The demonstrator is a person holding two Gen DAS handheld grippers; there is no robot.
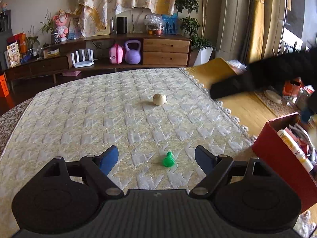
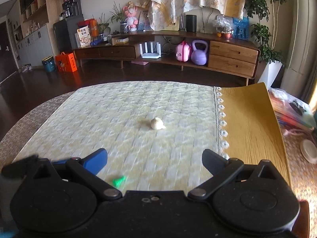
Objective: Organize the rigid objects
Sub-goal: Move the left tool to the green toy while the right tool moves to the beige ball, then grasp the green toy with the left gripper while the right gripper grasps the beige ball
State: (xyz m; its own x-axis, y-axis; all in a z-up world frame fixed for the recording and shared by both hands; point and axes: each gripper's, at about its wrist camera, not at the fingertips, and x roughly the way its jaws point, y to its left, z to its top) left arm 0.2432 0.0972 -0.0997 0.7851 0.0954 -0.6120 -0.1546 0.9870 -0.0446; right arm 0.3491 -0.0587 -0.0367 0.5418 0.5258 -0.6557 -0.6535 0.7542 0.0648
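While nothing is gathered yet, the left wrist view shows the left claw (image 1: 156,158) wide open and empty above a small green plastic chess pawn (image 1: 168,159) lying tipped on the quilted pale-yellow table (image 1: 79,119), a cream garlic-shaped lump (image 1: 159,99) farther off. In the right wrist view, the right claw (image 2: 154,160) gapes empty too.

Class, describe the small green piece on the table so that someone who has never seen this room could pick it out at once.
Start at the quilted cream tablecloth that covers most of the table. At its near edge, between the open jaws of the left gripper, lies the green pawn-shaped piece, tipped on its side. Its only neighbour, a pale rounded lump, sits farther back and is cream, not bright green.
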